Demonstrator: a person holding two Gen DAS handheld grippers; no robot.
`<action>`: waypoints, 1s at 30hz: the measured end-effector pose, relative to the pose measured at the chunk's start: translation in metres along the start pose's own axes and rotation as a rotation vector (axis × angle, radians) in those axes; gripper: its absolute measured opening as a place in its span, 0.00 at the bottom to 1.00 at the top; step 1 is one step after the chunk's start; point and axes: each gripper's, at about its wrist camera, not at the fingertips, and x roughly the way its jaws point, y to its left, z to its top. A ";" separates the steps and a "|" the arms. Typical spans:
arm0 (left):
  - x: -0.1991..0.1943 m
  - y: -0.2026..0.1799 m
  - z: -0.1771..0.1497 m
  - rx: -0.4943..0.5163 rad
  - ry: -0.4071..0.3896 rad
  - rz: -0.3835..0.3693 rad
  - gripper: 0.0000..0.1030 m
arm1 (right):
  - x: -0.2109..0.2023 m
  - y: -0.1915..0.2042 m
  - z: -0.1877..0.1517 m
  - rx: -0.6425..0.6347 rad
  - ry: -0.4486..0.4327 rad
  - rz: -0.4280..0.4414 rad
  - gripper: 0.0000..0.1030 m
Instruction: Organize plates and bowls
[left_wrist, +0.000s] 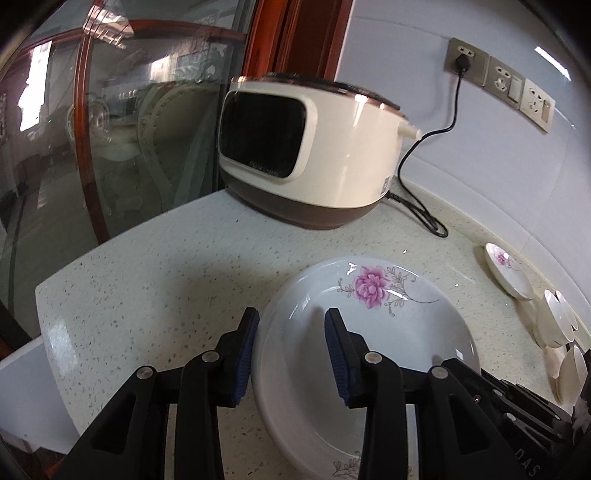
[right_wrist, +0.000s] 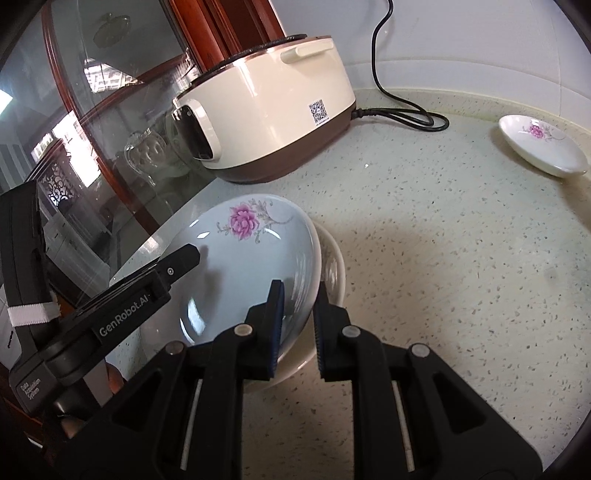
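Plate: big white plate (left_wrist: 369, 332) with a pink flower, low over the speckled worktop (left_wrist: 166, 277), in front of the rice cooker (left_wrist: 306, 147). In my right view it is tilted, its right edge lower, and it sits over a second white dish (right_wrist: 334, 266) whose rim shows beneath it on the right.

Left fingers: my left gripper (left_wrist: 291, 332) straddles the plate's near left rim, one finger outside the rim and the other inside the bowl of the plate. The blue pads (left_wrist: 245, 354) stand apart, with a clear gap to the inner one, so nothing is clamped.

Right fingers: my right gripper (right_wrist: 298, 314) is closed on the plate's near right edge, the rim pinched between the two pads. In this view my left gripper (right_wrist: 184, 258) shows as a black arm reaching over the plate's far left side.

Small dish: a smaller flowered dish (right_wrist: 543, 147) lies by the wall at the back right of the worktop, well apart from the big plate.

Bowls: white bowls (left_wrist: 554, 317) sit at the right edge of my left view, near the small dish; the lens warps them too much to tell how they are stacked.

Rice cooker: cream and brown, at the back of the worktop beside a glass door (left_wrist: 110, 129). Its black cord (left_wrist: 417, 155) runs up to a wall socket (left_wrist: 463, 61).
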 end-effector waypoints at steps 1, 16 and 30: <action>0.001 0.000 0.000 -0.003 0.005 0.003 0.38 | 0.000 0.000 0.000 -0.002 0.000 0.001 0.18; -0.008 -0.012 0.001 0.043 -0.062 0.033 0.68 | -0.007 0.007 -0.001 -0.033 -0.035 -0.009 0.33; -0.011 -0.009 0.003 0.032 -0.091 0.038 0.68 | -0.001 0.033 -0.004 -0.227 -0.012 -0.154 0.46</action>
